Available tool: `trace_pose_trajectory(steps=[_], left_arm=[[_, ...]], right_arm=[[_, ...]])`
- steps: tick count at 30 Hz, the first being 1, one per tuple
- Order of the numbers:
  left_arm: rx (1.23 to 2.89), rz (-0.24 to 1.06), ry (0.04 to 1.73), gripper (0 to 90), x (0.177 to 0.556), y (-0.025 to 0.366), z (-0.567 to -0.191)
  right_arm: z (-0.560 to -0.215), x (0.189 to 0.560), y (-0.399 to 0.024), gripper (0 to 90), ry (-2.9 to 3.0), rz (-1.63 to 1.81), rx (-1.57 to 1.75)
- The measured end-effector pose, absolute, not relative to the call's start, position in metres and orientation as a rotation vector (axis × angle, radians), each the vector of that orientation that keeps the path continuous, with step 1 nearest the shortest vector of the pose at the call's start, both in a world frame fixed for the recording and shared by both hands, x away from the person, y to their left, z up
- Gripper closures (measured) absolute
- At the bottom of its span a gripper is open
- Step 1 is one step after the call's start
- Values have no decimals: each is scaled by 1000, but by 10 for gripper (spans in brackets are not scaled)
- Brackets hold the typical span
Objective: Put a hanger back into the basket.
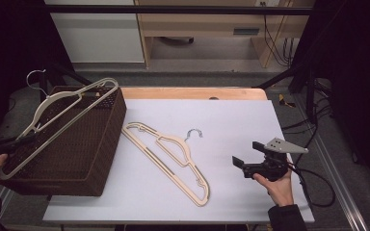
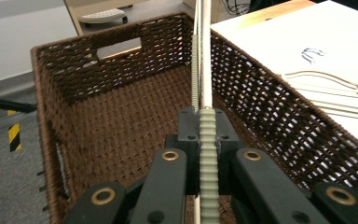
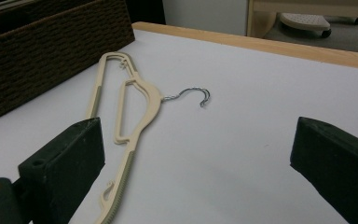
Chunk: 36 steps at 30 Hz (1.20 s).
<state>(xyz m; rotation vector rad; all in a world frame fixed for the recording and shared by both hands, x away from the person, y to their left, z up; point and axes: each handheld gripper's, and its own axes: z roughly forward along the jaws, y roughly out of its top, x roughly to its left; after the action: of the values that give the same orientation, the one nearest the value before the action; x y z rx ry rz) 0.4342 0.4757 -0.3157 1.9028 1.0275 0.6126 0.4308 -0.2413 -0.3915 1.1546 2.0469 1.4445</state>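
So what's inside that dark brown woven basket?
The dark brown woven basket looks bare inside; the cream plastic hanger, clamped in the left gripper, hangs over it. Near corners are hidden.

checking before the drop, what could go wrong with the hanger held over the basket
1. The held hanger spans the basket corner to corner, so it may catch on the rim instead of dropping in.
2. The left gripper pinches only its ribbed bar, so it could swing or slip.
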Motion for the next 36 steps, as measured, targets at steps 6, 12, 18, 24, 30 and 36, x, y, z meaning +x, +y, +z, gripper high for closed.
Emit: trace_pose_trajectory(steps=[6, 12, 18, 24, 30, 36], left_arm=[[1921, 601, 1084, 852, 441, 482, -326], [1935, 578, 1125, 852, 452, 477, -331], [1990, 557, 1149, 852, 464, 467, -339], [1960, 528, 1213, 851, 470, 473, -354], [2023, 501, 1319, 850, 476, 471, -369], [2094, 554, 1447, 813, 479, 470, -371]], right_arm=[[-392, 431, -241, 31, 2046, 1445, 1158], [-394, 432, -239, 31, 2064, 1435, 1156], [-394, 432, -238, 31, 2072, 1433, 1152], [-396, 433, -236, 32, 2083, 1428, 1144], [-399, 434, -233, 31, 2100, 1417, 1143], [-399, 434, -232, 32, 2098, 1415, 1143]])
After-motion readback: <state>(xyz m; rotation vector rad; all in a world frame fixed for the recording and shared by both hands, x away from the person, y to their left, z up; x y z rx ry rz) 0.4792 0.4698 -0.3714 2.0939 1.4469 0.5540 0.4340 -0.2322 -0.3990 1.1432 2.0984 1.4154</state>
